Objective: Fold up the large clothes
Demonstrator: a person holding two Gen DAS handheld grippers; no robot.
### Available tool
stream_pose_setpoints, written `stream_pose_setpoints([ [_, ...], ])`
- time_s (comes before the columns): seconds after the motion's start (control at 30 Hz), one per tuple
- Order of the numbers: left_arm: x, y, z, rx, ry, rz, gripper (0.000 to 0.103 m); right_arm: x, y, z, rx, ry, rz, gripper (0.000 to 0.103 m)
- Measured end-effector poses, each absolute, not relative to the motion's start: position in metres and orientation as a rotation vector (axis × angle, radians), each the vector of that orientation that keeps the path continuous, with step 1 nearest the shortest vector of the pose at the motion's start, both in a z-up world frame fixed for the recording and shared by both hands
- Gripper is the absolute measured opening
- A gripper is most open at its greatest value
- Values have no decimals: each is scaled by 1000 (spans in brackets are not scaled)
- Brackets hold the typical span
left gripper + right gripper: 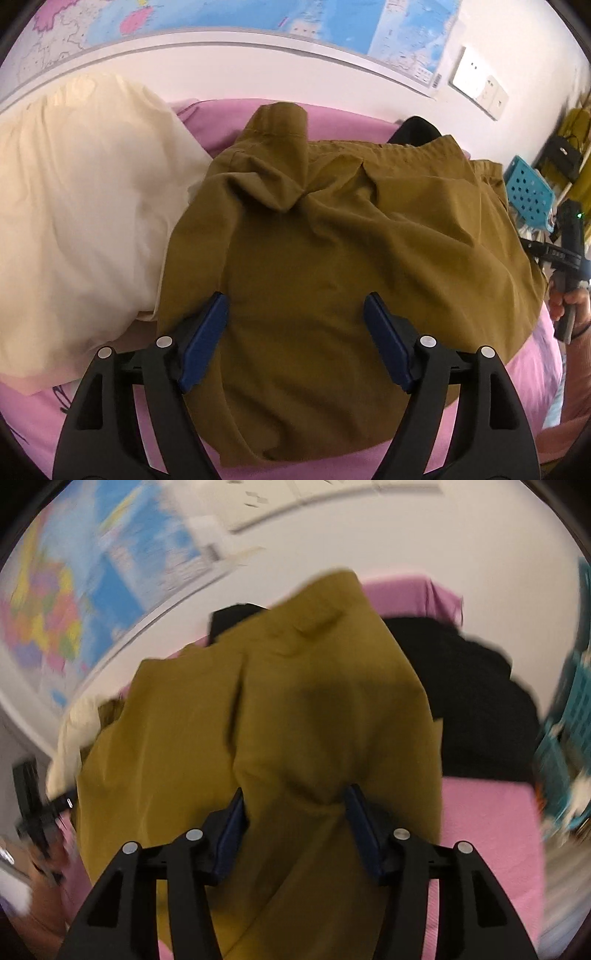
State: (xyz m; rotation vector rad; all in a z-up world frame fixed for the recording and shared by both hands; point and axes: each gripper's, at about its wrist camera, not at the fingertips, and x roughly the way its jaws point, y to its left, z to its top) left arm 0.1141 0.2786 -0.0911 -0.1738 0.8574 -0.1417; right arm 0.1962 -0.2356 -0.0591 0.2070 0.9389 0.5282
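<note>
We log an olive-brown cotton garment (332, 240) lying crumpled and partly folded on a bed covered with a pink sheet (332, 467); it fills the centre of the left wrist view. A collar or cuff end of it points toward the upper centre of that frame. At frame left a cream-coloured pillow (74, 206) lies on the bed, its edge touching the garment's left side. Behind the garment, upper right of centre, a black piece of clothing (419, 127) shows only as a small dark corner. A large wall map in blue and pink (229, 18) runs along the top, with white wall sockets (476, 83) at upper right and a turquoise perforated plastic basket (528, 192) at the right edge.

Left tool (295, 314): released. Its blue pads stand wide apart above the garment's lower part, and we see no cloth pinched between them.

Right tool (295, 805): grasping the garment. In the blurred right wrist view a gathered ridge of the olive-brown cloth (295, 720) rises between the two blue pads, both of which press against it. The black clothing (472, 701) lies on the pink sheet (491, 830) at right of that frame.

At the far right edge of the left wrist view we note a hand (570, 302) on the right tool's handle.
</note>
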Motion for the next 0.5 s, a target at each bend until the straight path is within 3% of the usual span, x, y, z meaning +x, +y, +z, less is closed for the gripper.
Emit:
stream_pose_setpoints([
  [0.17,96,274,-80,-170,828,-125,76,183,-241,-42,250,904,512,56],
  [0.33,47,293,-70,-226,756,-137,78,134,-285,-21,376,843,533,72],
  [0.5,16,321,-75,-323,751,-105,84,90,-313,-46,528,894,557,79],
])
